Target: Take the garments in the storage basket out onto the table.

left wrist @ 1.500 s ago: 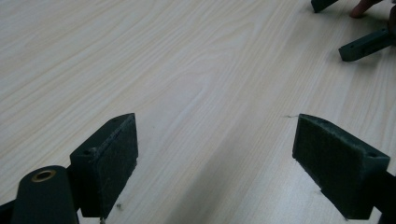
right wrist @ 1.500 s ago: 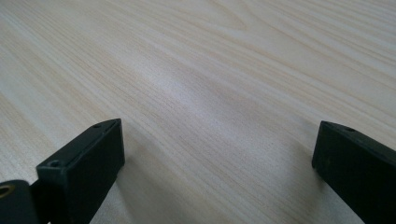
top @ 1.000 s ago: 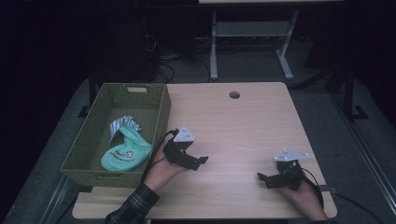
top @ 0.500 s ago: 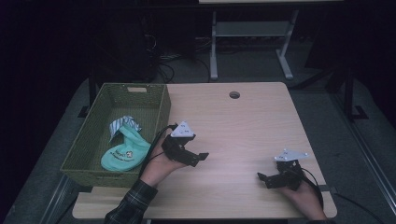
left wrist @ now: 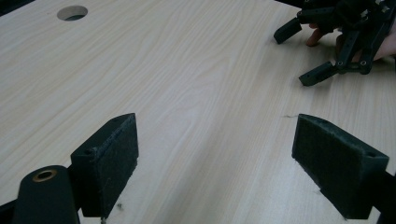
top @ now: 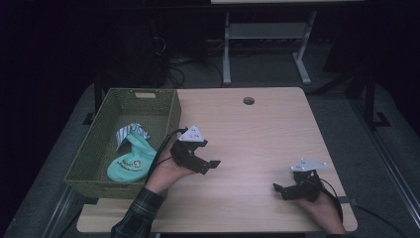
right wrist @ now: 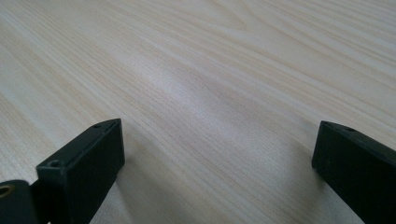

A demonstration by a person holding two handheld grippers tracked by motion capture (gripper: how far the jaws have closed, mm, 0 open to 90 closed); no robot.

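L gripper (top: pixel 210 164): jaws wide apart, nothing between them. In the left gripper view I see both pads (left wrist: pixel 108 163) spread over bare wood. R gripper (top: pixel 278 190): also wide open, empty, sitting low on the table (top: pixel 257 134) at lower right of the high view; its own view gives just wood grain between the jaws.

What's changed vs a sec ago: my L gripper has drifted up and toward the frame centre, away from the basket (top: pixel 167 119) rim, and its jaws now point right across the table toward the R one. R gripper hasn't budged. Basket contents look the same in all three high frames.

The teal sock (top: pixel 131 159) lies inside the basket, lower middle of it, at left of frame, w/ a striped cloth (top: pixel 130 133) just above it and touching. Neither gripper is on either item; L hand (top: pixel 166 171) is near the basket's right wall but clear of it.

My read: the drop into the basket looks done and the L arm is pulling back to a rest pose. Tabletop shows no more items to pick, so prob. end of the run or a pause before the next item.
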